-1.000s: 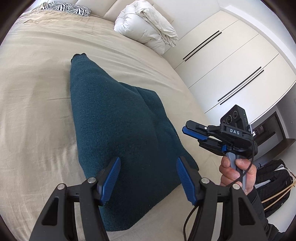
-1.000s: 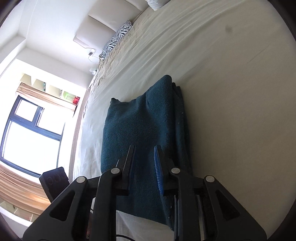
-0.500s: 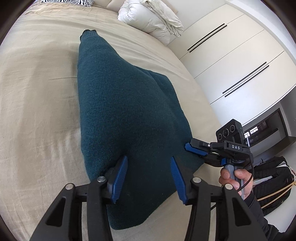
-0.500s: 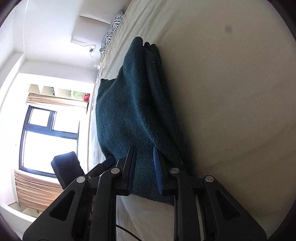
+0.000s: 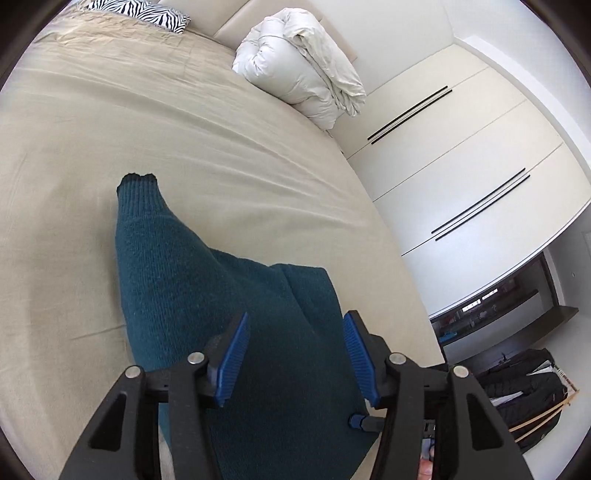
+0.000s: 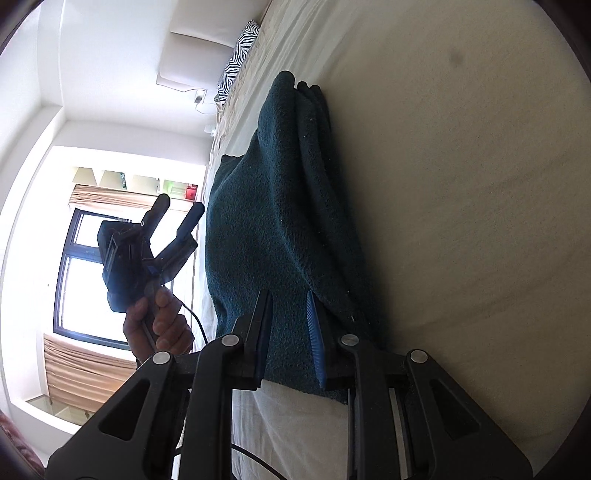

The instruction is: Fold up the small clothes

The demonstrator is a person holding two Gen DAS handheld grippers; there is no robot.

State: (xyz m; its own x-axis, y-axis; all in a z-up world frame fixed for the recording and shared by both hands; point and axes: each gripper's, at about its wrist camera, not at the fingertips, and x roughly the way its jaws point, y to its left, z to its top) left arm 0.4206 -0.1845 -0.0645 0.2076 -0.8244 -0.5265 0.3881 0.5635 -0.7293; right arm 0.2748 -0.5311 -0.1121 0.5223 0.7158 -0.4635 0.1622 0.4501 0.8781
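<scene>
A dark teal sweater (image 5: 207, 291) lies folded lengthwise on the beige bed (image 5: 92, 155), one cuffed sleeve end pointing away toward the headboard. The left gripper (image 5: 293, 354) hangs above the sweater's near end, jaws spread wide and holding nothing. The right gripper (image 6: 288, 328) sits at the sweater's near edge, jaws parted with knit showing between them; whether they pinch it is unclear. Beyond the sweater, a white duvet (image 5: 299, 74) is bundled near a zebra pillow (image 5: 140, 11).

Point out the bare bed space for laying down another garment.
Bare bed sheet lies left of the teal sweater, and between its cuff and the white duvet. The near right edge is crowded: both grippers.
</scene>
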